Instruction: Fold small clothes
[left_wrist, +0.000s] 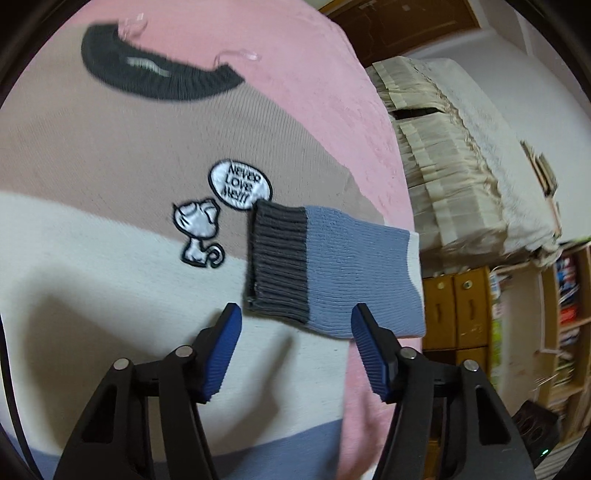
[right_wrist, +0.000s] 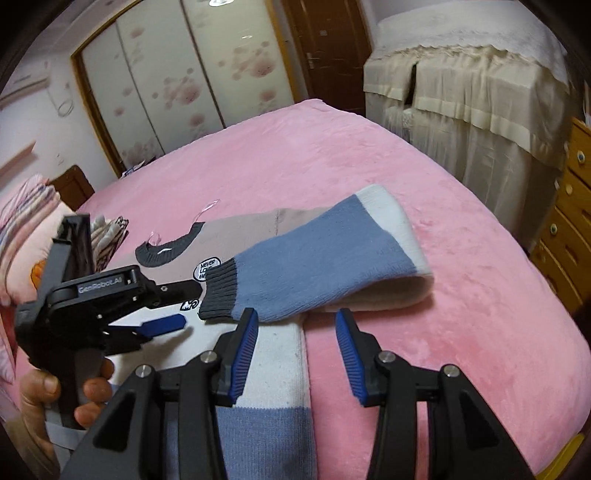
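Note:
A small knit sweater (left_wrist: 110, 155) in tan, white and blue bands, with a dark collar (left_wrist: 155, 74) and a cat patch (left_wrist: 197, 232), lies flat on the pink bed. Its right sleeve (left_wrist: 340, 269), blue with a dark grey cuff, is folded across the chest. The sleeve also shows in the right wrist view (right_wrist: 325, 258). My left gripper (left_wrist: 295, 314) is open and empty just short of the cuff; it also shows in the right wrist view (right_wrist: 166, 310). My right gripper (right_wrist: 295, 321) is open and empty, close to the folded sleeve's near edge.
The pink bed (right_wrist: 443, 288) extends right and back. A cream-draped piece of furniture (right_wrist: 461, 92) stands beyond the bed, with wooden drawers (right_wrist: 569, 221) at right. Folded fabrics and a pillow (right_wrist: 33, 221) lie at the left. A wardrobe (right_wrist: 184, 74) stands behind.

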